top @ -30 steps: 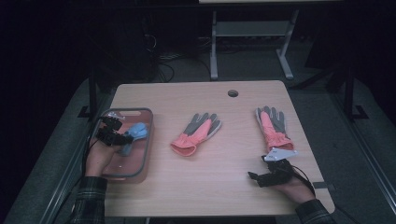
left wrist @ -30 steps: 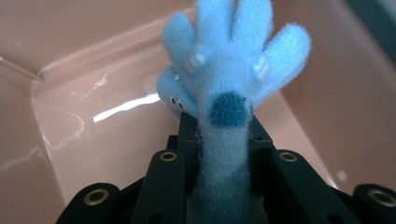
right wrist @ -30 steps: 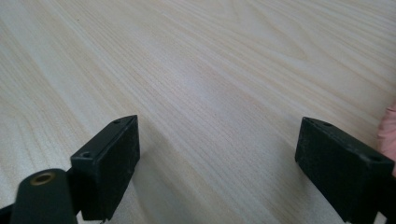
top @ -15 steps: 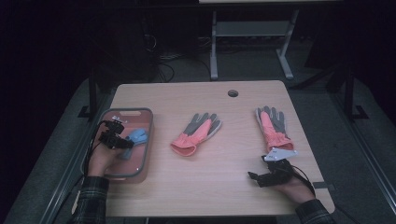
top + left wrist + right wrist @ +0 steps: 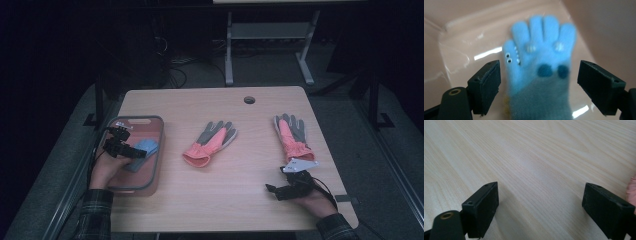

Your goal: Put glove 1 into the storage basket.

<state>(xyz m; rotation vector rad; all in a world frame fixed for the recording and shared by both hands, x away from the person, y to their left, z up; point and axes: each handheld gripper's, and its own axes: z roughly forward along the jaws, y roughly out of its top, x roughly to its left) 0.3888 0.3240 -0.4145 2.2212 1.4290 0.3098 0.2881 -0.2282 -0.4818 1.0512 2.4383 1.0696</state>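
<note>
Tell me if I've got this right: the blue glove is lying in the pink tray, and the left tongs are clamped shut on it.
Not quite. The blue glove does lie in the pink tray, but the left tongs are not clamped on it. The left gripper view shows their jaws, which have just been opening, standing wide on either side of the glove with a gap at each pad.

A pale wooden table (image 5: pixel 240 205) with rounded corners stands in a dim room, lit from above while its surroundings fall into near darkness. A small round hole (image 5: pixel 249 99) sits near its edge at twelve o'clock. Grey carpeted floor (image 5: pixel 345 107) spreads around it. At twelve to one o'clock stands a light metal frame (image 5: pixel 265 35) on two legs. Dark cables (image 5: pixel 177 70) lie tangled on the floor at eleven o'clock.
</note>
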